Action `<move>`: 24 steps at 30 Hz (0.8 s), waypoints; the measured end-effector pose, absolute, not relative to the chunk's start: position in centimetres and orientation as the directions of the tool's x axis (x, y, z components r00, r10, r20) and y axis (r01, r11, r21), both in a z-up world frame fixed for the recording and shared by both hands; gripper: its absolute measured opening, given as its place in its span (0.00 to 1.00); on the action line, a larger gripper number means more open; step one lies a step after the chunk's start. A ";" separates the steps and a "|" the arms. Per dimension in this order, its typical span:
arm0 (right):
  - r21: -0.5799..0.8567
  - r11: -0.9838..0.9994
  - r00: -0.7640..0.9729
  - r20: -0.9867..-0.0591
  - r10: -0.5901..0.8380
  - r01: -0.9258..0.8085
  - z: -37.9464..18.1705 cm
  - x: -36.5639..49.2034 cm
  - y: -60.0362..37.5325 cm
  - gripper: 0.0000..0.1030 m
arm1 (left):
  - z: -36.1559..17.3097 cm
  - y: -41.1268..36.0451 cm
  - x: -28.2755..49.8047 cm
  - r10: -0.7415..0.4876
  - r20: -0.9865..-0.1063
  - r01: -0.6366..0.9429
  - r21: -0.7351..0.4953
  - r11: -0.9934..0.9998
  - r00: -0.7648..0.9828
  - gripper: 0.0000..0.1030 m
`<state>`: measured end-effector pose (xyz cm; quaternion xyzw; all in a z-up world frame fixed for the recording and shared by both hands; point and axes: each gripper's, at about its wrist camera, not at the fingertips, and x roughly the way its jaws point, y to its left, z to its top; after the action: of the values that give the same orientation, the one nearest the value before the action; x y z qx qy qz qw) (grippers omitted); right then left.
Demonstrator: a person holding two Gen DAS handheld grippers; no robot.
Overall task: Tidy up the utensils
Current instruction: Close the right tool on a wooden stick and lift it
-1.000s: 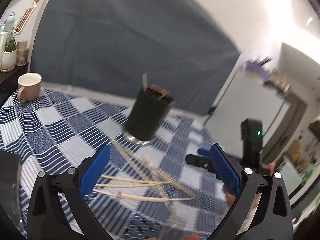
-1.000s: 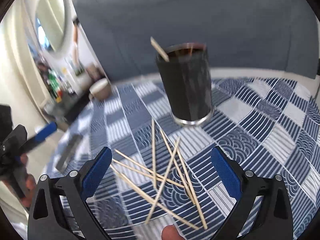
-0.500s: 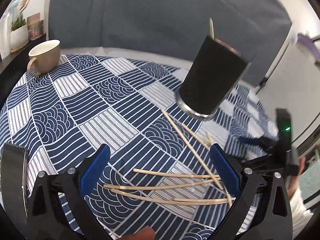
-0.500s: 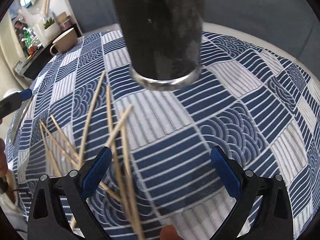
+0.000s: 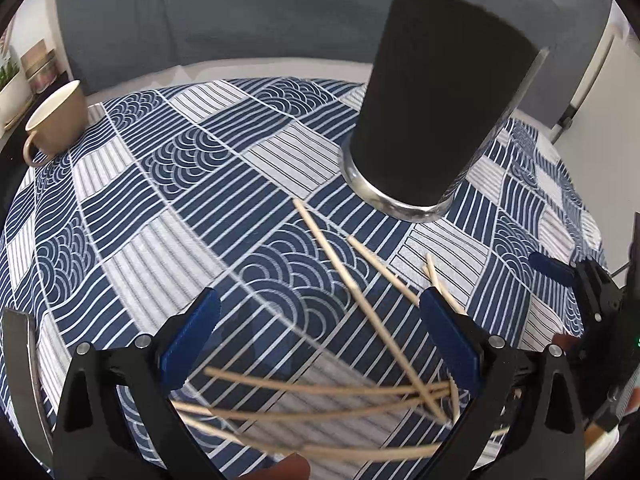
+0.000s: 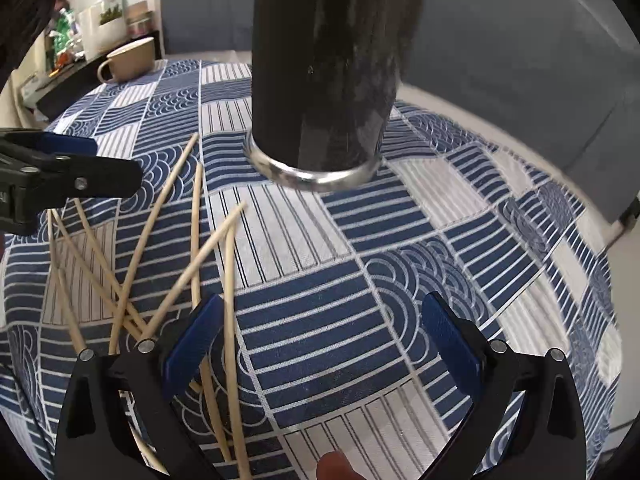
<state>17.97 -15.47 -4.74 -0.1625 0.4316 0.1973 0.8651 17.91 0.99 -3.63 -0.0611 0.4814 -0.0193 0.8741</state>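
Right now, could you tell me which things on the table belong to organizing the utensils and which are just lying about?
For the job:
- wooden sticks, scattered on the cloth
- black holder, upright, one stick already in it
- left gripper and right gripper, both open and empty

Lying about:
- beige mug
- planter on the side shelf
- patterned tablecloth

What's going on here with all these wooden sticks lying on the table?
A person is tidying up with a pair of hand-held tongs, one in each hand. Thin wooden sticks lie scattered and crossed on a blue patterned tablecloth, in front of a tall black holder that already has at least one stick poking out. The left tongs are open right over the pile; the right tongs are open too, just beside it. Nothing is gripped yet. A beige mug sits at the far edge.
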 end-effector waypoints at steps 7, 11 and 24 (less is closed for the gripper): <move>0.003 0.877 0.460 -0.851 0.255 -0.481 -5.1 19.1 -16.4 0.93 | -6.0 0.1 19.4 -0.027 -0.898 -0.059 -0.059 0.996 0.440 0.94; 0.009 0.875 0.453 -0.853 0.259 -0.484 -5.2 19.1 -16.4 0.94 | -6.3 0.1 19.4 0.016 -0.903 -0.023 0.007 1.000 0.428 0.96; 0.005 0.851 0.315 -0.928 0.200 -0.525 -4.8 20.5 -15.7 0.76 | -6.2 0.2 18.8 -0.006 -0.882 0.044 0.017 0.999 0.472 0.95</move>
<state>20.49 -15.67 -4.79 -0.1504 0.5391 0.2274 0.7969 18.76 0.17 -6.25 0.0186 0.5137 -0.0144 0.8576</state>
